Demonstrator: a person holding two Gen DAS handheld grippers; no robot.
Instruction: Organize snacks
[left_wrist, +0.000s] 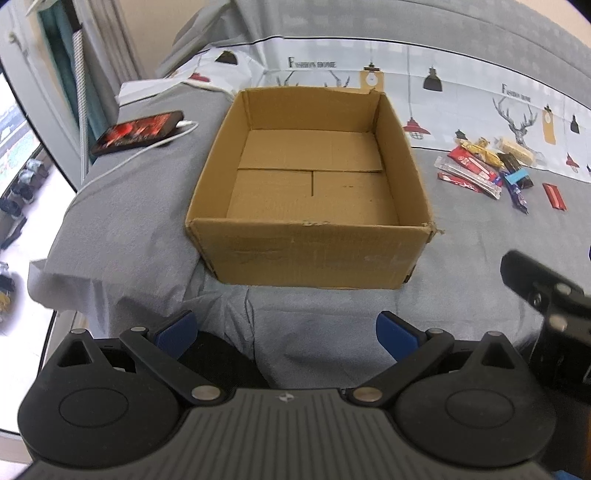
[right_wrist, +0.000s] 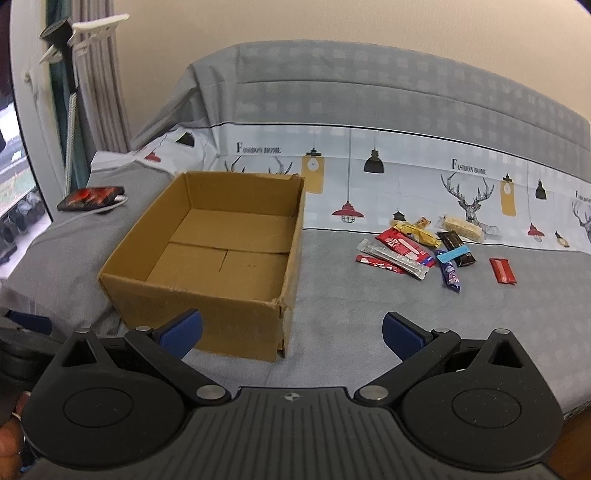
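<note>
Soft, even daylight enters from a window (left_wrist: 14, 155) at nine o'clock, overexposed there. Shadows are faint. Fisheye bending curves both views' edges, with dark corners and slight blur.

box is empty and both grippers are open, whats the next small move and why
Probably reach the right gripper forward and right toward the snack pile, likely the red bar lying apart. The cardboard box holds nothing yet, the jaws stand wide and empty, and the snacks lie on the right gripper's side; the left gripper faces the box.
</note>
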